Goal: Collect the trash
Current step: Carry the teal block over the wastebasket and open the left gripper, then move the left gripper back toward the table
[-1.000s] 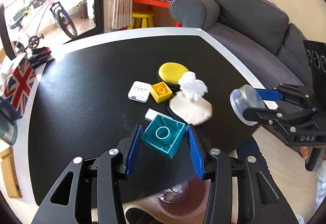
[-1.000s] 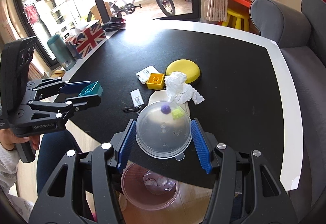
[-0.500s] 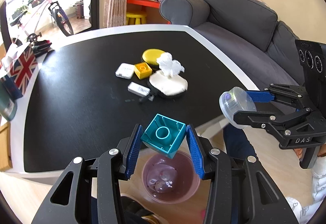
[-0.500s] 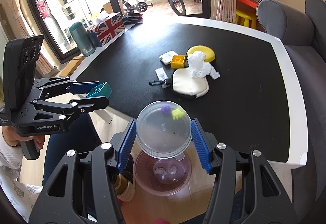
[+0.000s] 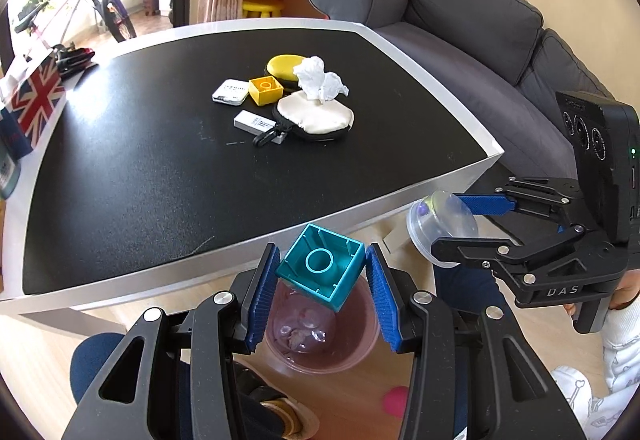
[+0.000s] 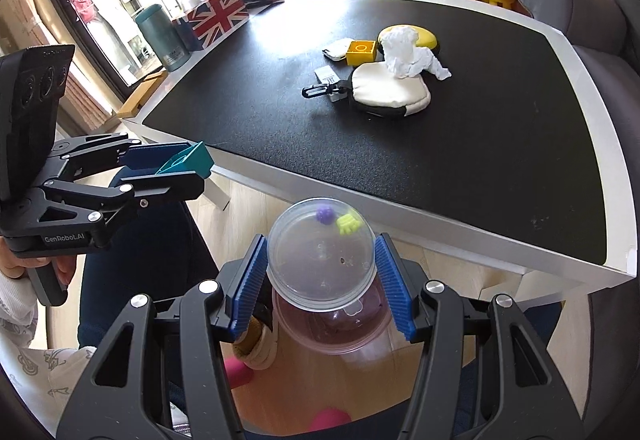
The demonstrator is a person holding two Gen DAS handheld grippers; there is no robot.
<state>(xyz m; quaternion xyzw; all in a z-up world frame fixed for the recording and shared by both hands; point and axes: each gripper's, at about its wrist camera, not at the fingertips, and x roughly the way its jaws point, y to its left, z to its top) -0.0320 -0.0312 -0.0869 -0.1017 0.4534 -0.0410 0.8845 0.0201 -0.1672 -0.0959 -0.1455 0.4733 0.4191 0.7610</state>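
My left gripper (image 5: 322, 276) is shut on a teal toy block (image 5: 322, 266) and holds it above a pink translucent bin (image 5: 362, 350) on the floor, off the table's front edge. My right gripper (image 6: 320, 266) is shut on a clear plastic lid (image 6: 320, 260) with small purple and green bits on it, above the same bin (image 6: 372, 332). A crumpled white tissue (image 5: 320, 78) lies on a cream pouch (image 5: 320, 116) on the black table (image 5: 140, 168). The tissue (image 6: 408, 54) also shows in the right wrist view.
On the table are a yellow block (image 5: 265, 90), a yellow round case (image 5: 282, 66), a small white box (image 5: 229, 93) and a white stick with a clip (image 5: 254, 122). A Union Jack box (image 6: 216, 16) and a teal flask (image 6: 162, 38) stand at the far edge. A grey sofa (image 5: 480, 40) is on the right.
Both grippers have drawn back from over the table to beyond its front edge, still holding the block and the lid. The bin now sits right under them.
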